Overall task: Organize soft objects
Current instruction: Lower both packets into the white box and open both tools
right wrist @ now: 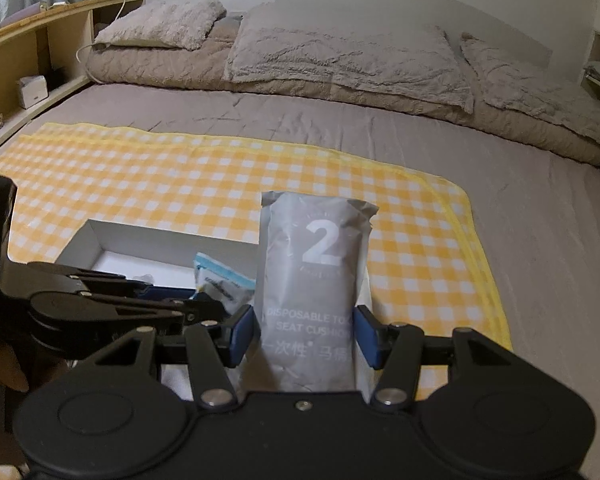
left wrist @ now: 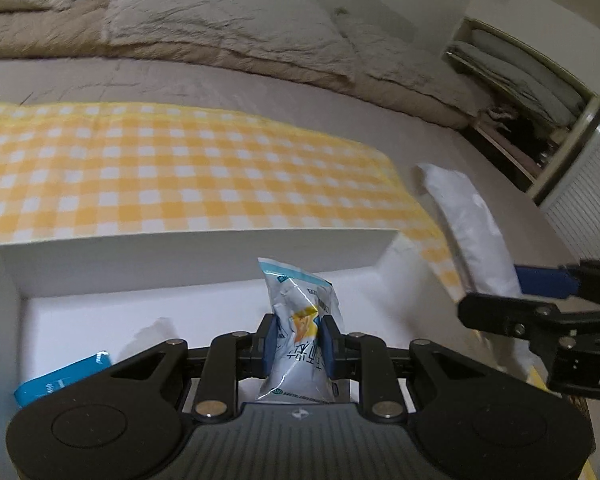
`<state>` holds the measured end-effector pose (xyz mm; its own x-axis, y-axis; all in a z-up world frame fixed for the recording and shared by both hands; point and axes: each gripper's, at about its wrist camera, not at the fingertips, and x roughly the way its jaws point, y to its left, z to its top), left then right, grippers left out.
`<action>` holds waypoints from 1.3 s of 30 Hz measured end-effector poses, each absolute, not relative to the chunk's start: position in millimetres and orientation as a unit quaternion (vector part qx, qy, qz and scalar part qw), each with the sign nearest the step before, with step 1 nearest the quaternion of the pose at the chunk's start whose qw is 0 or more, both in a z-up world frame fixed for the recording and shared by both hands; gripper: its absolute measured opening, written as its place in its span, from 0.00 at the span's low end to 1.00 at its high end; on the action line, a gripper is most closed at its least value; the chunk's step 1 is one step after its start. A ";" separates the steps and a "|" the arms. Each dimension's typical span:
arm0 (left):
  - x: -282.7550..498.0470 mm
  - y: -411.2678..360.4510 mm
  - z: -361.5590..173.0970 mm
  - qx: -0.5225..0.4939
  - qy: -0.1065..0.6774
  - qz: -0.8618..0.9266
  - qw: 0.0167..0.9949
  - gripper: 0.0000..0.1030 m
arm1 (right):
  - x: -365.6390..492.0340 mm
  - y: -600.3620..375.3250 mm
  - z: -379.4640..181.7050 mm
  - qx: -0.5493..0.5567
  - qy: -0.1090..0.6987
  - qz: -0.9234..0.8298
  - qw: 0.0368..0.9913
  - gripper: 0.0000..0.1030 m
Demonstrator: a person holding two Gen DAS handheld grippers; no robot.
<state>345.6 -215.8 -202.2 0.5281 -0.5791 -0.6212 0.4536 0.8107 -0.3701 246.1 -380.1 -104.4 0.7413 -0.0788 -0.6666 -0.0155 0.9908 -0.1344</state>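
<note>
My left gripper (left wrist: 298,346) is shut on a crumpled light-blue and white soft packet (left wrist: 300,320) and holds it over the open white box (left wrist: 196,248). A blue packet (left wrist: 60,378) lies in the box's left corner. My right gripper (right wrist: 306,334) is shut on a grey pouch (right wrist: 316,280) marked "2" and "disposable toilet seat cushion", held upright to the right of the white box (right wrist: 96,240). The left gripper (right wrist: 192,304) with its packet (right wrist: 220,280) shows at the left of the right wrist view. The right gripper's fingers (left wrist: 540,280) and white pouch (left wrist: 472,224) show at right in the left wrist view.
The box sits on a yellow and white checked cloth (right wrist: 180,184) spread on a grey bed (right wrist: 540,220). Beige pillows and a folded duvet (right wrist: 340,60) lie at the far side. A wooden shelf headboard (right wrist: 28,52) runs along the left. An open wardrobe (left wrist: 532,92) stands at right.
</note>
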 end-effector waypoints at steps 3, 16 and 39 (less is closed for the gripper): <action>352.2 -210.0 -205.2 -0.079 0.391 -0.286 0.871 0.24 | 255.2 -382.1 -110.7 -0.064 0.369 -0.020 0.927 0.54; 355.9 -198.1 -198.9 -0.052 0.403 -0.284 0.868 0.71 | 273.4 -374.8 -139.9 -0.074 0.429 -0.001 0.900 0.79; 296.0 -175.7 -122.1 -0.014 0.347 -0.270 0.898 0.89 | 206.2 -384.6 -84.9 -0.036 0.367 -0.026 0.929 0.92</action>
